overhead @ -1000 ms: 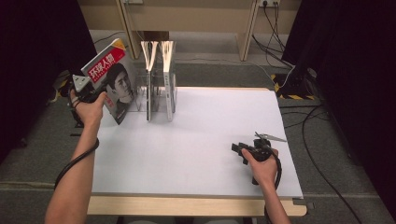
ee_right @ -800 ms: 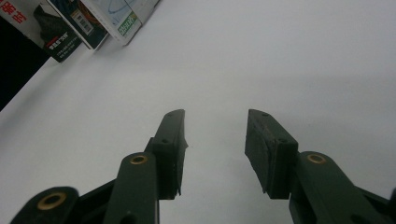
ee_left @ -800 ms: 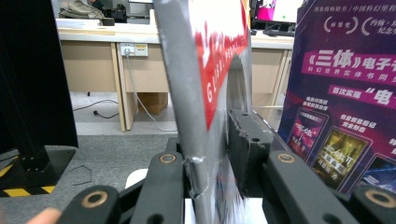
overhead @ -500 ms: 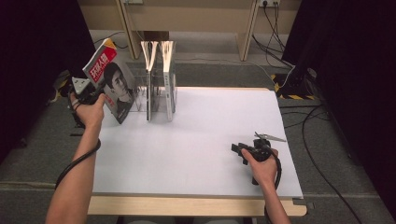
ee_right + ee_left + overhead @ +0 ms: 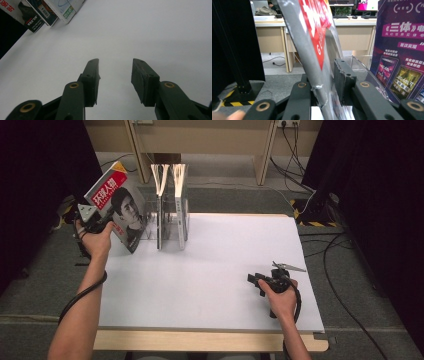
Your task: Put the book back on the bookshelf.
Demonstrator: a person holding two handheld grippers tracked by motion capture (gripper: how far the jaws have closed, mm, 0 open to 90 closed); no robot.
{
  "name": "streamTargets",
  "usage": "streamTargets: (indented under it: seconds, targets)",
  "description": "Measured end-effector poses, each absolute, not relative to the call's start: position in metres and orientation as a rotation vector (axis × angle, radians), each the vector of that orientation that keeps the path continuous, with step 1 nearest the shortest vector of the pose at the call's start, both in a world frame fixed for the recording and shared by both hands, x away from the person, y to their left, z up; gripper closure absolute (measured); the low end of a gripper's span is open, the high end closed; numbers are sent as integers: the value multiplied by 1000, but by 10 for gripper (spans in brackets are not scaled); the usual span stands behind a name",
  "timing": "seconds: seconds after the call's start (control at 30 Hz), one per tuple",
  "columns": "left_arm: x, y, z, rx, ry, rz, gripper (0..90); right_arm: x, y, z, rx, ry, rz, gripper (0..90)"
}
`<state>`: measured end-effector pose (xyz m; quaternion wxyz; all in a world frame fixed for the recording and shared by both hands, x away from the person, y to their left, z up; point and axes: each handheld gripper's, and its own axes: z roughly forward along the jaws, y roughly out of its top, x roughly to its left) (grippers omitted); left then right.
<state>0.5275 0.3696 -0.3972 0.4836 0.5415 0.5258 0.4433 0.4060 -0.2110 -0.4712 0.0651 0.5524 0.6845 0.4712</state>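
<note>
The magazine is leaning tilted at the table's far left corner, beside a clear rack holding two upright books. My left gripper is loosening around its lower edge. It looks thin, floppy, glossy; I'm gripping near the spine. My right gripper is resting with jaws apart.

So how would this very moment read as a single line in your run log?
left gripper: jaws just opening, magazine between them, tilted by rack | right gripper: open, empty, over table
</note>
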Motion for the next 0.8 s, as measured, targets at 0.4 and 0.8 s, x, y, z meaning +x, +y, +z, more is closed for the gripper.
streamTargets:
  seconds: [0.4, 0.8]
  targets:
    - [521, 374, -408, 1271, 1339, 998, 587, 406, -212, -471, 1662, 2065, 1423, 579]
    - [516, 377, -411, 1264, 1368, 948, 523, 405, -210, -470, 1667, 2066, 1423, 579]
